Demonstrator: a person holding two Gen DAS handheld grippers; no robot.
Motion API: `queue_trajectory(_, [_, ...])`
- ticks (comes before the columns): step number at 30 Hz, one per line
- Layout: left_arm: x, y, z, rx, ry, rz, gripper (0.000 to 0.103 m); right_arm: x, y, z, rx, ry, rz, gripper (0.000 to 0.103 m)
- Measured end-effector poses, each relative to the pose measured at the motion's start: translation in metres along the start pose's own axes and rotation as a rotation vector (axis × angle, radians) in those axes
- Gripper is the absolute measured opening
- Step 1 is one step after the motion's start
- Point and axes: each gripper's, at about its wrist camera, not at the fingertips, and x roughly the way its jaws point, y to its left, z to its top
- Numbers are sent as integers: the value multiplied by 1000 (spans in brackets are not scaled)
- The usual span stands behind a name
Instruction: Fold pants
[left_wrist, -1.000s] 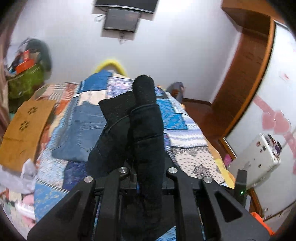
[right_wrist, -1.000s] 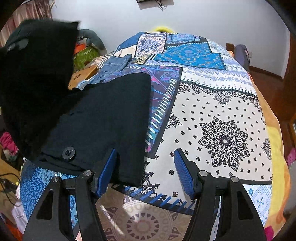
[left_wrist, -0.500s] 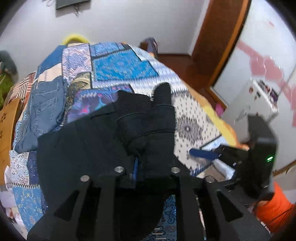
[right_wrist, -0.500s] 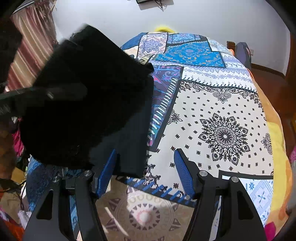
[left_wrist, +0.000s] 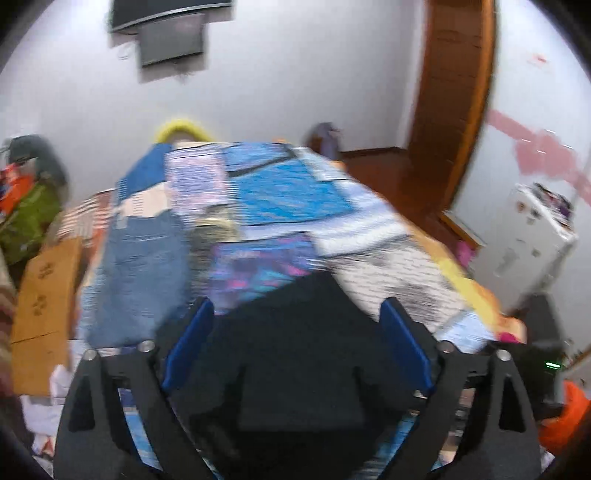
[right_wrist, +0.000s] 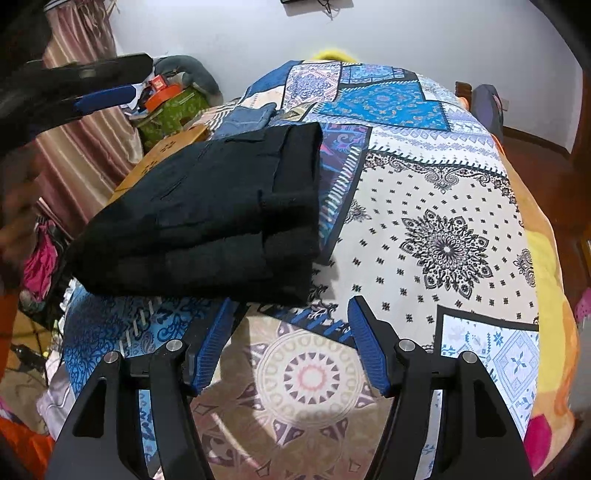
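Black pants (right_wrist: 207, 218), folded stack on bedspread (right_wrist: 443, 206), long axis running away from cameras.
L gripper (left_wrist: 295, 325) over stack, nearer, jaws just opened wide, nothing pinched; R gripper (right_wrist: 291, 343) at near-right corner, half-open, empty.

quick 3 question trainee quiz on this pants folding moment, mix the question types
1. True or false: the left gripper is clamped on the black pants.
2. The pants lie: A) flat, unfolded B) as a folded stack C) on the floor.
3. What denim item lies on the bedspread beyond the pants?

Key: 1 false, its jaws have just been opening and stand wide, nothing pinched. 2 B. 3 blue jeans.
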Motion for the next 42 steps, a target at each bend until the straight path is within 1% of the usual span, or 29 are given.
queue_trajectory(1, [11,19,2,-9,16,63,94,2,1,0,-1,4,0,61])
queue_trajectory(2, [20,31,3,-10,34,101,94,5,1,1,1,9,-2,61])
queue_trajectory(4, [43,60,4,-12,80,207,94,10,2,2,2,17,-3,61])
queue_trajectory(6, [61,83,2,-17,105,275,94,16,1,6,2,20,1,61])
queue_trajectory(8, [78,101,-3,-18,116,297,94,20,0,12,0,26,12,61])
queue_trajectory(10, [98,113,-8,-14,154,308,94,26,-4,22,-7,34,16,61])
queue_trajectory(12, [123,123,-14,-4,220,312,94,30,-7,31,-20,46,18,61])
queue_trajectory(14, [148,129,-29,31,305,281,94,36,-13,42,-28,54,8,61])
queue_trajectory(15, [153,128,-37,46,326,269,95,39,-17,48,-27,58,-3,61])
queue_trajectory(16, [152,129,-44,51,318,262,95,40,-21,51,-27,60,-12,61])
queue_trajectory(17, [145,131,-50,37,291,258,95,42,-25,56,-25,61,-23,61])
queue_trajectory(18, [142,133,-54,24,290,251,95,42,-30,59,-20,61,-37,61])
queue_trajectory(21, [124,142,-70,-57,316,201,95,38,-45,69,2,50,-100,61])
queue_trajectory(23, [106,143,-86,-109,318,179,95,31,-51,72,16,34,-115,61])
queue_trajectory(24, [96,139,-92,-120,312,168,95,25,-53,73,22,22,-120,61])
queue_trajectory(28, [52,117,-120,-125,288,128,94,-2,-52,74,24,-34,-124,61])
queue_trajectory(30, [30,105,-127,-94,264,115,92,-12,-44,74,16,-54,-106,61])
queue_trajectory(32, [12,98,-123,-59,228,149,91,-20,-30,76,-7,-67,-79,61])
queue_trajectory(33, [3,97,-118,-54,202,154,91,-22,-26,78,-22,-71,-65,61])
queue_trajectory(36, [-28,95,-93,-82,82,144,91,-27,-1,82,-89,-89,-5,61])
queue_trajectory(38, [-39,88,-74,-83,25,111,91,-26,16,86,-134,-103,40,61])
queue_trajectory(40, [-41,80,-56,-74,-25,76,88,-22,30,88,-162,-110,75,61])
queue_trajectory(41, [-36,75,-47,-73,-28,45,84,-17,36,90,-176,-107,96,61])
queue_trajectory(42, [-32,71,-43,-72,-19,18,75,-12,41,92,-182,-98,113,61])
